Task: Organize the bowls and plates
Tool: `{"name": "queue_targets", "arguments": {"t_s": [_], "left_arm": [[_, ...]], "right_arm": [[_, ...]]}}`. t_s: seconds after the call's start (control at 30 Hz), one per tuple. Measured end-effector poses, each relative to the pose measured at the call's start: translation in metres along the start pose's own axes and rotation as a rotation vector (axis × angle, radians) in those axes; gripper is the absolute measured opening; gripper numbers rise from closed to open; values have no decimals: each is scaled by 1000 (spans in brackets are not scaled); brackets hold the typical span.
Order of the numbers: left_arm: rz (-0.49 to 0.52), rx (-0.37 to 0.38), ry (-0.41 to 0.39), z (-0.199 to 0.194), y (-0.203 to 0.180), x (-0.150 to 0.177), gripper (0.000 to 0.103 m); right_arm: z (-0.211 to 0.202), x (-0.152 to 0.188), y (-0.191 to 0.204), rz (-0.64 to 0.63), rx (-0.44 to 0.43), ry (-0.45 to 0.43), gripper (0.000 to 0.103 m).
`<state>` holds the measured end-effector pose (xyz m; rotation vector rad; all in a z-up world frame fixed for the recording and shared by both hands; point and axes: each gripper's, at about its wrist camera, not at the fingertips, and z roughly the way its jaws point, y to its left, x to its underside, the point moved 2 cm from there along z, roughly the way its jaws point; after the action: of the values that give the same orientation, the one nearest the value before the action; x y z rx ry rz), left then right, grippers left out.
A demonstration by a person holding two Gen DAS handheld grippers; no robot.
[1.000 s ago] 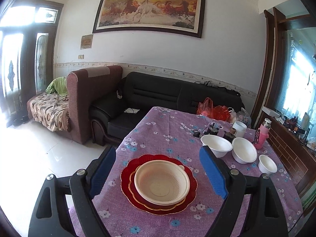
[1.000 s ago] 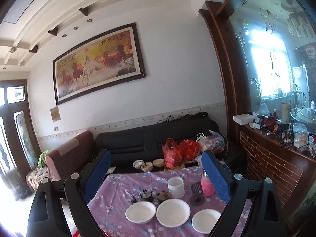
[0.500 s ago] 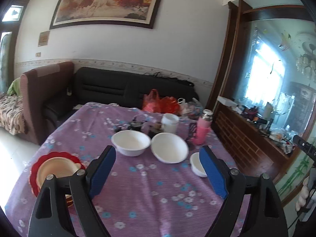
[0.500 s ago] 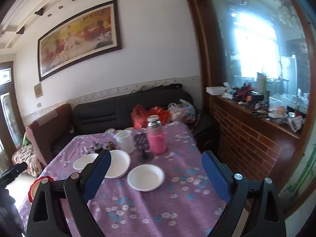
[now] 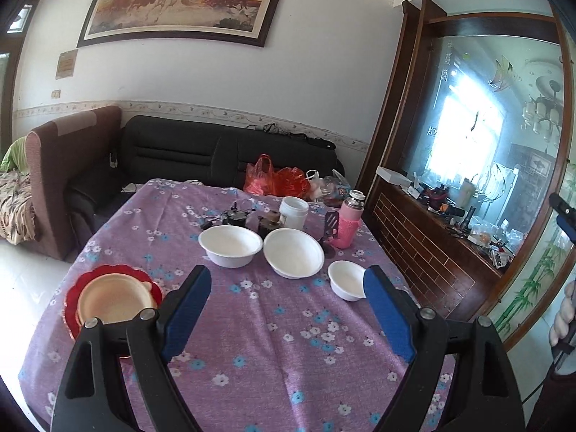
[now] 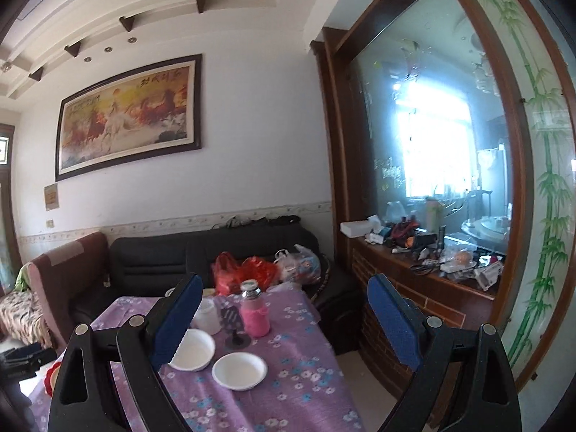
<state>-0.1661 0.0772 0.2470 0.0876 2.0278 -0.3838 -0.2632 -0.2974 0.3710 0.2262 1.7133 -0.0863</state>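
Left gripper (image 5: pixel 286 309) open above tablecloth (image 5: pixel 273 327); pink bottle (image 5: pixel 348 224), apparently spatula (image 5: pixel 330 224) behind bowls (image 5: pixel 293 257).

My left gripper (image 5: pixel 284 302) & right gripper (image 6: pixel 280 313): both jaws wide, empty (hovering above table (image 5: pixel 252 324)).

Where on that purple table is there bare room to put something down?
The tablecloth is bare nearest the camera, between the red plate stack and the small white bowl. The far end is crowded: two bigger bowls, a white jar, a pink bottle.
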Motion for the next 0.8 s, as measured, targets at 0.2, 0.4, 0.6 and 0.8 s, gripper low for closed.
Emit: {"name": "queue_targets", "arguments": {"t_s": [0.2,0.4,0.6,0.8], "left_arm": [[76,-61,-89,-57,34,-72,86],[123,-131,-189,-80,44,-148,98],[34,-37,-48,1,63,-122,99],[-56,-70,117,98,90,-68,99]], "right_arm": [[12,-8,68,-13,-97,29,95],[28,-107,112,-3,-166,30,95],[84,-90,148,-46,-217,182,95],[169,46,154,68,-313,450,95]]}}
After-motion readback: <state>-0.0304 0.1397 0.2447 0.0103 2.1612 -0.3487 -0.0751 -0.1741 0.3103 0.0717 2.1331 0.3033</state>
